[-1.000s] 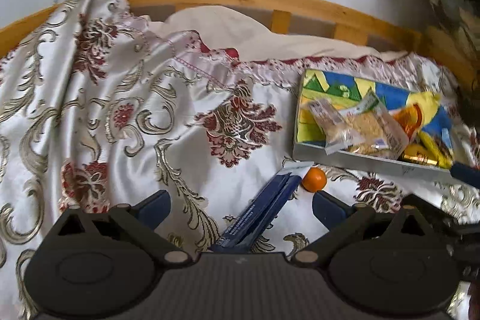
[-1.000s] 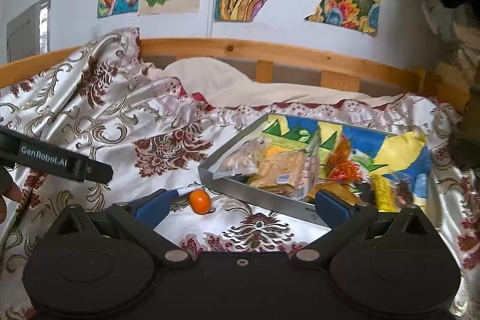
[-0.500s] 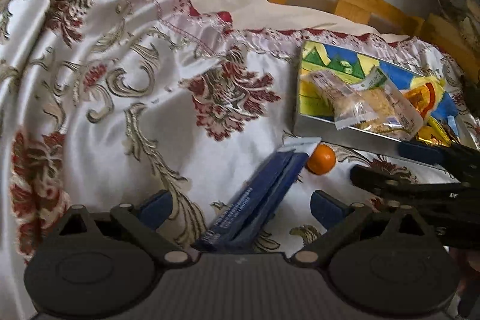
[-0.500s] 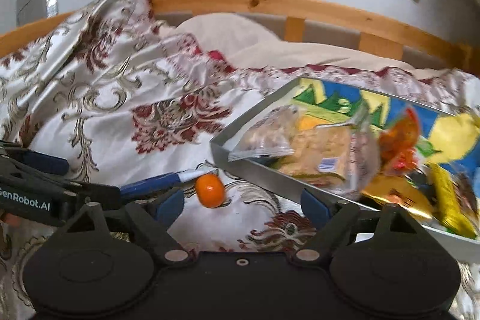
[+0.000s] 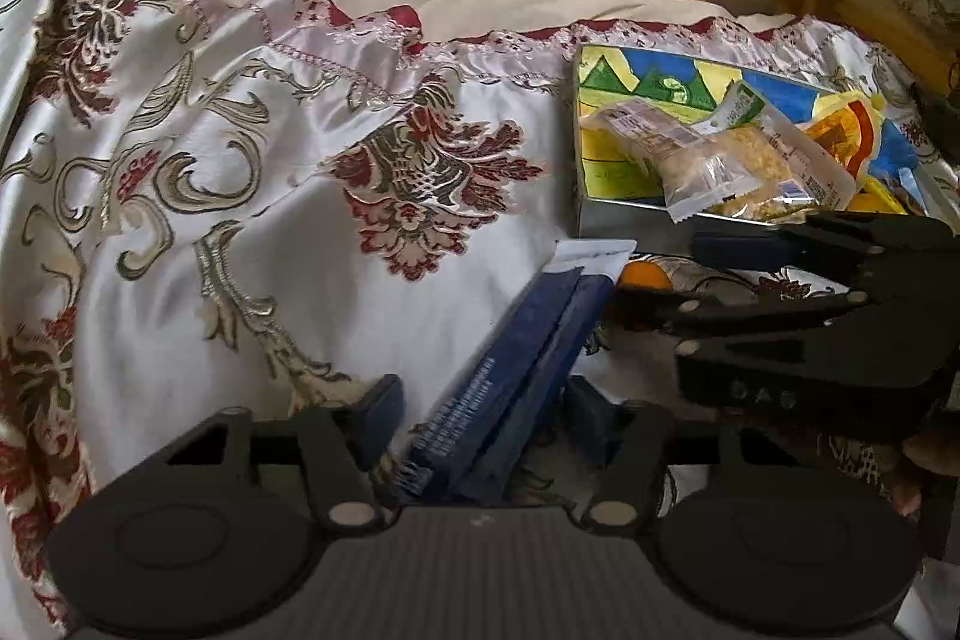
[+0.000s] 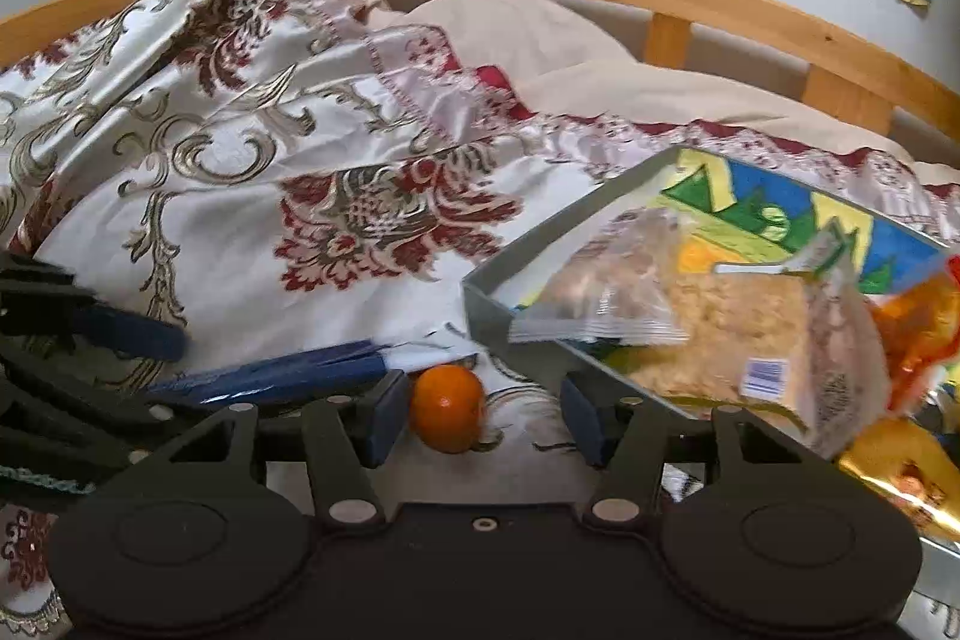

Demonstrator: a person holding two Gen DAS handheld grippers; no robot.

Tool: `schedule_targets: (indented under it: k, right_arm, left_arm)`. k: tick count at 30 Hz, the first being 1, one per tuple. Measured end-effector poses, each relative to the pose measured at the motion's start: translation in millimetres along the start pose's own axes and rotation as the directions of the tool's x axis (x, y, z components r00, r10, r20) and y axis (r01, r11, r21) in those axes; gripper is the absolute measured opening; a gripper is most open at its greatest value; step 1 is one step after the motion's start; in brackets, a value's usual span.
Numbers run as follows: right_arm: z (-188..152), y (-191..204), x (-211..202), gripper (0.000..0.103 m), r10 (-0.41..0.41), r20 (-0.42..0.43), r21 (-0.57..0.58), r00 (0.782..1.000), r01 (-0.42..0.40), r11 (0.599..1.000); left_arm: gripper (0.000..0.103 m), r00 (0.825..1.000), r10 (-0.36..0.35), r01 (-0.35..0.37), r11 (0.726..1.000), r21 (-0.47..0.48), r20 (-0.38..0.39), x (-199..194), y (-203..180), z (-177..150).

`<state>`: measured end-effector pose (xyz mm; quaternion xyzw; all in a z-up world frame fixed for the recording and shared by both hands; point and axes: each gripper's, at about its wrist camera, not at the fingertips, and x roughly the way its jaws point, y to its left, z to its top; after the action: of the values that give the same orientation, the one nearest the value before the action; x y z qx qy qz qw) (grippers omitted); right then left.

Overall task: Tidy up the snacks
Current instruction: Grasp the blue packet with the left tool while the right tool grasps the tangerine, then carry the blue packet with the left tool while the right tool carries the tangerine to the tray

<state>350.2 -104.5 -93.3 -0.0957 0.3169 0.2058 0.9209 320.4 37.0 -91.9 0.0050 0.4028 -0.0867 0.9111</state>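
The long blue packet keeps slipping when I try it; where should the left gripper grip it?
Across its narrow width near the close end, coming along its length from above. The long blue packet lies flat on the bedspread, running away between the open left gripper, so only its thin sides fit the jaws.

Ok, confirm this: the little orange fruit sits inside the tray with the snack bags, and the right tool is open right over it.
Not quite. The orange fruit lies on the bedspread outside the tray, just in front of its near corner; the right wrist view shows this. The rest holds: the right tool is open with the fruit between its fingers, and the snack bags are in the tray.
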Motion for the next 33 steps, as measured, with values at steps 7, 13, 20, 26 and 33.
schedule_targets:
  k: [7, 13, 20, 26, 33]
  right_arm:
    - [-9, 5, 7, 0.03, -0.006, -0.006, 0.001, 1.0, 0.006, 1.0]
    - [-10, 6, 1, 0.03, -0.025, 0.001, 0.016, 1.0, 0.025, 1.0]
    - [-8, 8, -29, 0.03, -0.051, 0.038, 0.026, 0.998, 0.05, 0.998]
    - [-1, 9, -79, 0.03, -0.091, 0.079, 0.003, 0.993, 0.092, 0.996]
    - [-8, 8, -135, 0.03, -0.144, 0.065, -0.082, 0.987, 0.149, 0.985]
  left_arm:
    - [0.047, 1.0, -0.01, 0.01, 1.0, -0.008, 0.001, 1, 0, 1]
    - [0.033, 0.999, -0.03, 0.03, 1.0, -0.009, -0.029, -4, -1, 6]
    - [0.027, 0.995, -0.092, 0.086, 0.989, -0.123, -0.045, -15, 12, 16]
    - [0.026, 0.985, -0.166, 0.153, 0.963, -0.222, -0.038, -23, 18, 15]
    - [0.024, 0.969, -0.246, 0.231, 0.936, -0.267, -0.021, -37, 11, 11]
